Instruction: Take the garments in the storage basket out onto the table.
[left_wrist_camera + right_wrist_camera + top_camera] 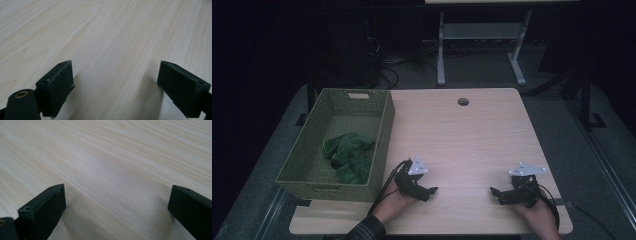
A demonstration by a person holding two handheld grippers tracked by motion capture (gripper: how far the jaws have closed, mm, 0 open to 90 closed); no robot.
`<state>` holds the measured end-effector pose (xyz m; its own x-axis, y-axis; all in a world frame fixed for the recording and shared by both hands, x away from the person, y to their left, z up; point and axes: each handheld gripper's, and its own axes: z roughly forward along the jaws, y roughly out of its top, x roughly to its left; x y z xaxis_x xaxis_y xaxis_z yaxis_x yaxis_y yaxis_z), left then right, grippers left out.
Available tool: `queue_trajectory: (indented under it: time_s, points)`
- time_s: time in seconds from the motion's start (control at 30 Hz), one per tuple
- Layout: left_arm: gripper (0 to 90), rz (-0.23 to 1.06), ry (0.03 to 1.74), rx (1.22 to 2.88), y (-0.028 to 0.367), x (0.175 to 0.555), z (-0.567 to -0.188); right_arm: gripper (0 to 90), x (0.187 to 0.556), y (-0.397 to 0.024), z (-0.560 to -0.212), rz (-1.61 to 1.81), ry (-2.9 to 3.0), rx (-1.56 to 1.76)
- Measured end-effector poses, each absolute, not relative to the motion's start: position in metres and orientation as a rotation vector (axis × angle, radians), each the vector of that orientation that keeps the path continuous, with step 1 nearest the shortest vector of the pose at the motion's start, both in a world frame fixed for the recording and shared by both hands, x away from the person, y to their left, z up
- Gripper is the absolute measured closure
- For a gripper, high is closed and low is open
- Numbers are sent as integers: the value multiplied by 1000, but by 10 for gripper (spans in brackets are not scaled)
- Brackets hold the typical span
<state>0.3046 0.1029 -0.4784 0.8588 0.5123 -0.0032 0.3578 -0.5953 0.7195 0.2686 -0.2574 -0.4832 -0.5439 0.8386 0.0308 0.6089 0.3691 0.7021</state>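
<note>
One pale wooden table (472,130) carried a green woven basket (382,131) at its left edge, a crumpled green cloth (348,156) lying inside. Near the front edge, well apart, the left tongs (433,190) and right tongs (493,190) rested on bare wood, both spread wide, gripping nothing.

— Where do we find the woven green rectangular basket (307,155)?

— At the left of the high view, on the left edge of the pale wooden square table (472,135). We see the crumpled green cloth (349,156) lying inside it, toward its lower right.

— And the grippers?

— In the lower middle, the black left gripper (430,191) sits just right of the basket. The black right gripper (495,193) is at lower right, well apart from it. Bare tabletop lies between them.
</note>
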Motion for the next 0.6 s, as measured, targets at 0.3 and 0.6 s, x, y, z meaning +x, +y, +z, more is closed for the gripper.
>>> queue_trajectory:
  time_s: [0.3, 0.6]
  points:
    - [134, 247, 618, 2319, 100, 304, -474, 13, 269, -258, -483, 967, 2304, 1270]
    - [135, 222, 610, 2340, 99, 303, -464, 13, 269, -258, -483, 966, 2304, 1269]
